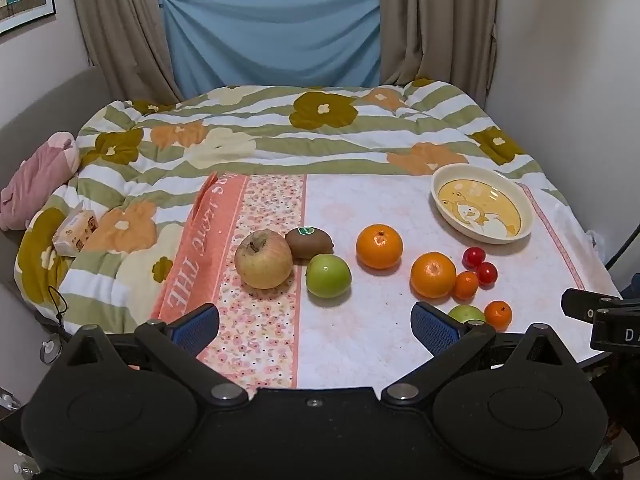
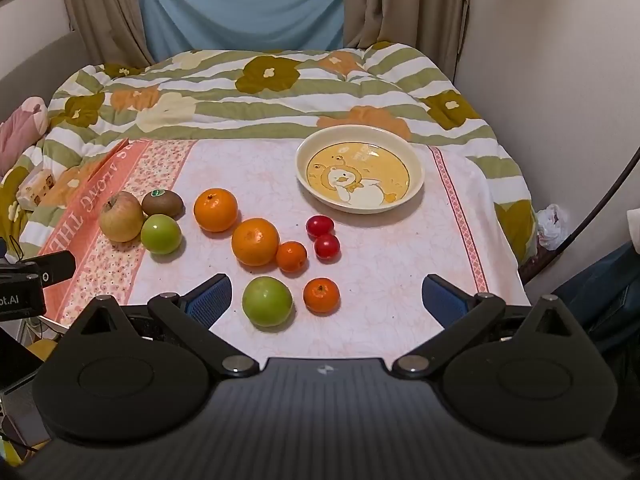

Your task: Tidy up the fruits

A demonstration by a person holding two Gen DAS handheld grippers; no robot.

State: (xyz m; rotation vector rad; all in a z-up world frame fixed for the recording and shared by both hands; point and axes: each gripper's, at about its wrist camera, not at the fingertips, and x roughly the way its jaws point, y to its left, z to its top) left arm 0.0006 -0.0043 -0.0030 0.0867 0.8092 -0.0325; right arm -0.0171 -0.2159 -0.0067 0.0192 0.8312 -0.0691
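Curtains hang behind the bed. Left view: the left claw (image 1: 315,330) is wide apart, holding nothing; the apple (image 1: 263,259) could roll away. Right view: the right claw (image 2: 327,300) gapes near the green fruit (image 2: 267,301); the plate (image 2: 416,182) sits empty.

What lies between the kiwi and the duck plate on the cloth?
One large orange lies between the kiwi and the duck plate; otherwise the cloth is bare. The right wrist view shows it best.
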